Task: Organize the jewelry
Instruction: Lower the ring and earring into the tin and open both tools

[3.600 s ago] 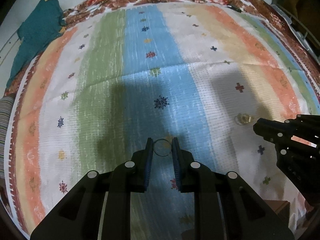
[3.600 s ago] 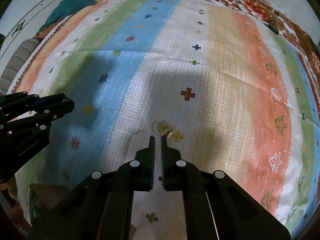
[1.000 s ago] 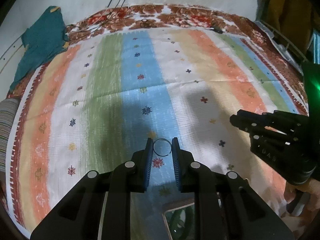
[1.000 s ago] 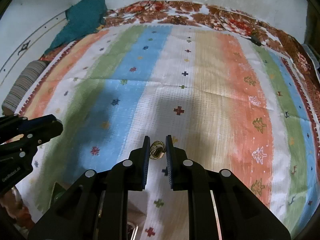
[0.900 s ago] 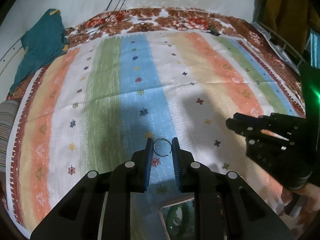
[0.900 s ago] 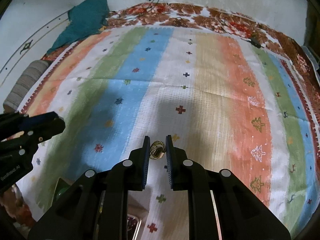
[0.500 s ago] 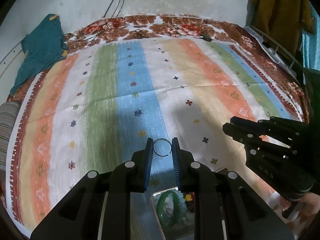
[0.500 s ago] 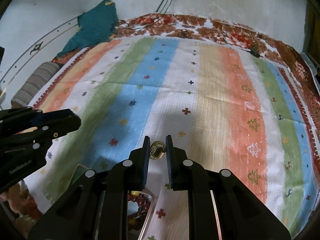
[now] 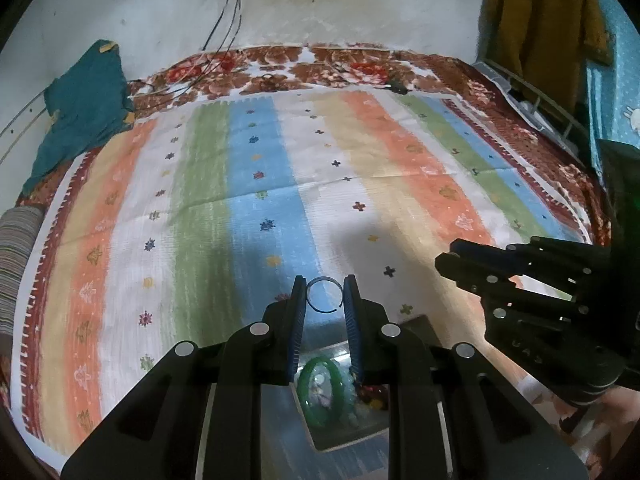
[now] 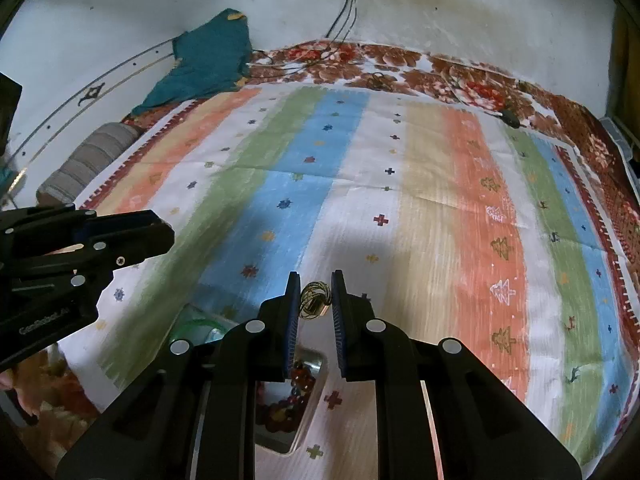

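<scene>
My left gripper [image 9: 324, 294] is shut on a thin silver ring [image 9: 324, 280], held above the striped bedspread. My right gripper [image 10: 315, 300] is shut on a small gold coiled earring [image 10: 314, 301]. A shiny jewelry tray [image 9: 344, 436] lies below both grippers at the near edge; it holds a green bangle [image 9: 320, 392] and red beads [image 10: 298, 384]. The right gripper shows at the right of the left wrist view [image 9: 452, 260]; the left gripper shows at the left of the right wrist view [image 10: 160, 236].
A striped bedspread [image 9: 280, 184] covers the bed. A teal cloth [image 9: 80, 108] lies at the far left corner, cables [image 9: 228, 40] hang on the back wall, a striped bolster [image 10: 88, 160] lies at the left edge. A yellow garment [image 9: 536, 20] hangs at the right.
Both grippers have lifted and drawn back toward the near edge with their pieces. The jewelry tray has come into view below them.
</scene>
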Demonstrator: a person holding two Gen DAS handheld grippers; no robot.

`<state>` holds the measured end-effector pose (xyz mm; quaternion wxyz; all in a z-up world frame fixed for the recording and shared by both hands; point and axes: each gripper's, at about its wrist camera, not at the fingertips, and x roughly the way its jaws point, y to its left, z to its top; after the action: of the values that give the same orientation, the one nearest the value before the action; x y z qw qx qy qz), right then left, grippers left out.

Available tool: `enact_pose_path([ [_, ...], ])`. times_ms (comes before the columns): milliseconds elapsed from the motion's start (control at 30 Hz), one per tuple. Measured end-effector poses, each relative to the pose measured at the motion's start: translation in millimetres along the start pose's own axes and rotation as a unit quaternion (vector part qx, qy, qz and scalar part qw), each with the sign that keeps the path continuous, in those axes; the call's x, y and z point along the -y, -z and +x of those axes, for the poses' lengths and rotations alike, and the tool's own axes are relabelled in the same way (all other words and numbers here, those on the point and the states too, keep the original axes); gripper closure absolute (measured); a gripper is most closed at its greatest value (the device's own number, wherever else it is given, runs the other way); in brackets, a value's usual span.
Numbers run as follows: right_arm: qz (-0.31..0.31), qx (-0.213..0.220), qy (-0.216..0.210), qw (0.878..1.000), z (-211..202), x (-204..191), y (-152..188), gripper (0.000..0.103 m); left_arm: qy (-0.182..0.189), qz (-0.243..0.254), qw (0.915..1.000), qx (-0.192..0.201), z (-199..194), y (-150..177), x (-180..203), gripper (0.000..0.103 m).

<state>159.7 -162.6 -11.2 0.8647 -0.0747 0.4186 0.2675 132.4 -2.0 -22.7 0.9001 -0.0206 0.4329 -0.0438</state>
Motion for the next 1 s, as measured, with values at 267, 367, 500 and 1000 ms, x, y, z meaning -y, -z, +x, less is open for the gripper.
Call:
enact_pose_path([
  [267, -0.014, -0.002, -0.026, 1.0, -14, -12, 17, 0.086, 0.015, 0.008, 0.9998, 0.013, -21, 14, 12, 0.085],
  [367, -0.022, -0.006, -0.034, 0.999, -15, -19, 22, 0.086, 0.018, 0.008, 0.9998, 0.01, -24, 20, 15, 0.085],
  [500, -0.028, -0.012, -0.039, 0.999, -16, -25, 26, 0.086, 0.019, 0.001, 0.9998, 0.002, -23, 26, 15, 0.084],
  [1000, -0.016, 0.011, -0.03, 0.999, -41, -14, 38, 0.045, 0.01, -0.03, 0.9995, 0.005, -43, 41, 1, 0.049],
])
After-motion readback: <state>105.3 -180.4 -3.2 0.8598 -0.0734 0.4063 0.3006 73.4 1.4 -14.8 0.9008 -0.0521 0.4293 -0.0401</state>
